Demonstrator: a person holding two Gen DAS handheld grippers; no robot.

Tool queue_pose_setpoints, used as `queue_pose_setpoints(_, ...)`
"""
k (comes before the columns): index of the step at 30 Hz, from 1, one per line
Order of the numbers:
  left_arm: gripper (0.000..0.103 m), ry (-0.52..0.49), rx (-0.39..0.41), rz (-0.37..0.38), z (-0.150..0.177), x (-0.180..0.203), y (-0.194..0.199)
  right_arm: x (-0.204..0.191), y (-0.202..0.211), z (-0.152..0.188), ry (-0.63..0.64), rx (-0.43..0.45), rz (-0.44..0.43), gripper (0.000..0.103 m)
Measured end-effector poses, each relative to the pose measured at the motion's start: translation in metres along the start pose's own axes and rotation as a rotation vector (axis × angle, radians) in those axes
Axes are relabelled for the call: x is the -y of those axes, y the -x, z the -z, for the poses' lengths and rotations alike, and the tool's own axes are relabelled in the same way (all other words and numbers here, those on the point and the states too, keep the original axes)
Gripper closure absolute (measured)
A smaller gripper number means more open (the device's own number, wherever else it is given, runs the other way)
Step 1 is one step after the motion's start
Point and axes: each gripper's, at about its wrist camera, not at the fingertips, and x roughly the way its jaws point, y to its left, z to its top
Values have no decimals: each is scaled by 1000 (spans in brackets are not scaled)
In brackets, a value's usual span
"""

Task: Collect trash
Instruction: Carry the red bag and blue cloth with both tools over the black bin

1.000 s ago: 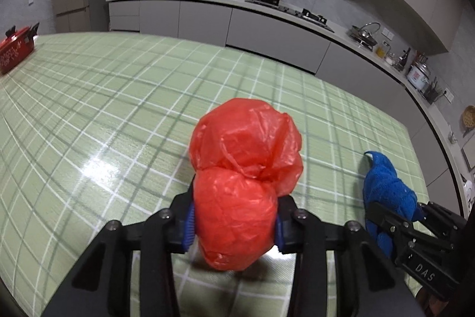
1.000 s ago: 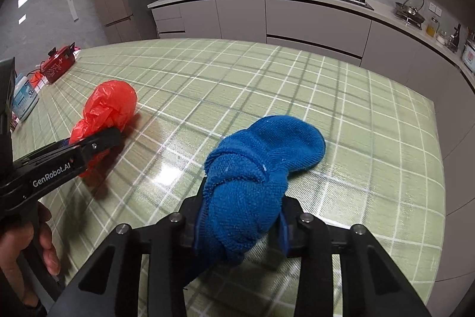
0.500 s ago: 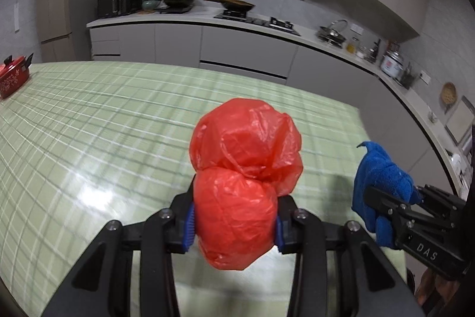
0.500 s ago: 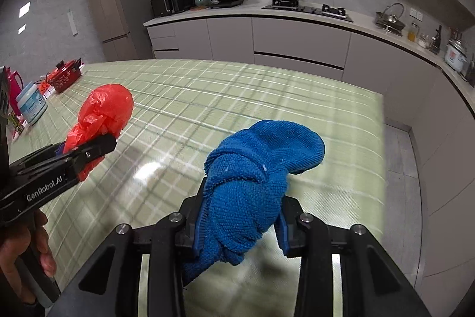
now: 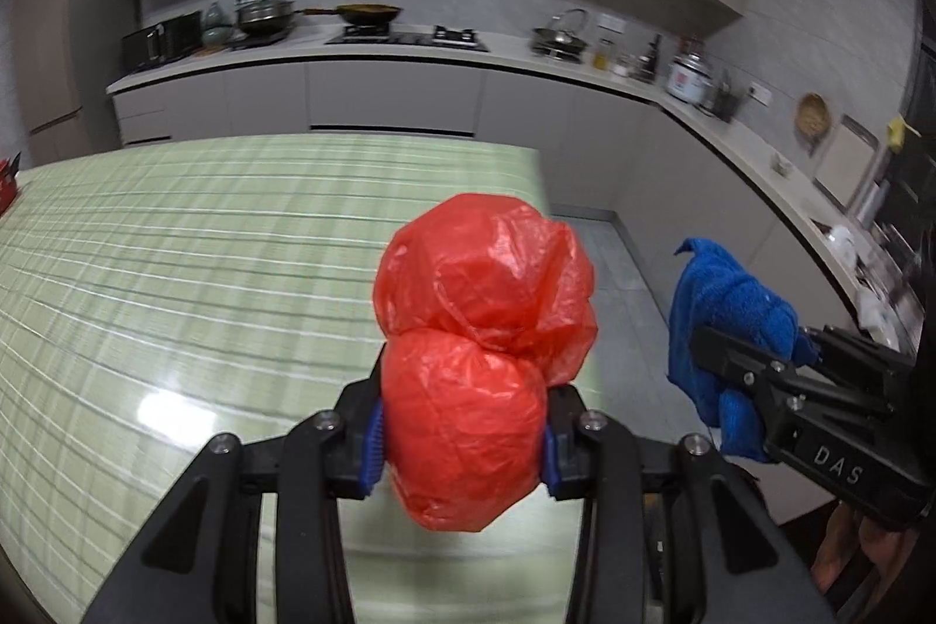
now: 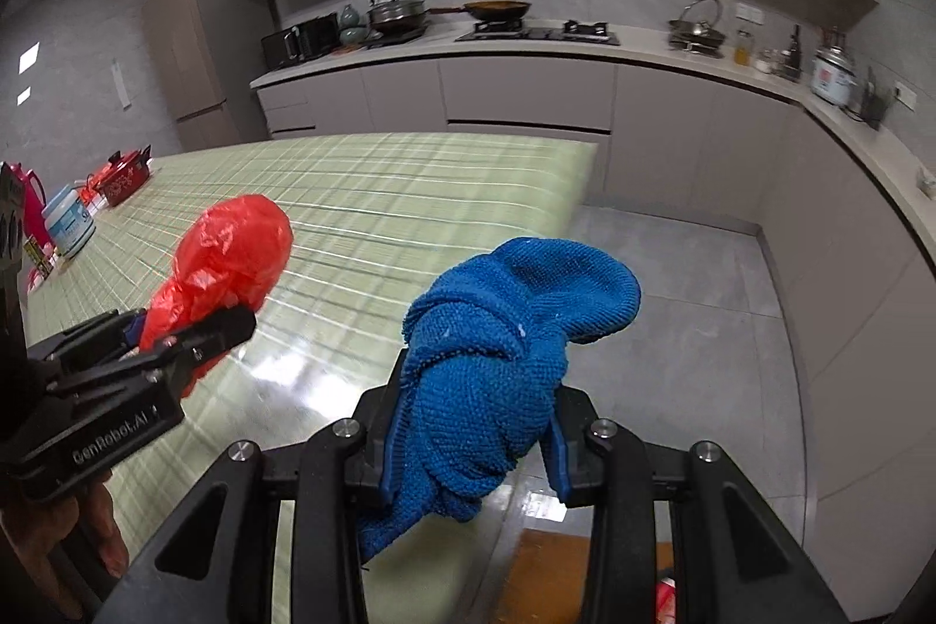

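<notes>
The left gripper [image 5: 462, 442] clamps a crumpled red plastic bag [image 5: 479, 349]; the right gripper [image 6: 474, 442] pinches a bunched blue terry cloth [image 6: 503, 349]. Both bulge loosely past the pads, so a jolt could slip them out near the right edge of the green checked table [image 5: 205, 244].

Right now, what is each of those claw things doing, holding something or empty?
Left gripper: closed on the red plastic bag, held up off the table.
Right gripper: closed on the blue cloth, also lifted.

bag [image 5: 479, 366] left of cloth [image 5: 731, 320]
</notes>
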Motion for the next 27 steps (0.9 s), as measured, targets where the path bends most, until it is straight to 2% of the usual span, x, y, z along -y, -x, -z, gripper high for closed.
queue_pose_setpoints(8,62,-38,10,20,39,92,24,73,74,48,-8,27,20,63)
queue_pose_setpoints(12,62,-41,-7,39,59,130,29,107,100,75,-13,10,38,63)
queue_pose_setpoints(19,62,-90,-42,81,75,169,27,158,130,113,-65,-25,97,63)
queue_pose_setpoints(27,62,-119,-70,139,94,190,24,170,141,145,-94,-59,143,63)
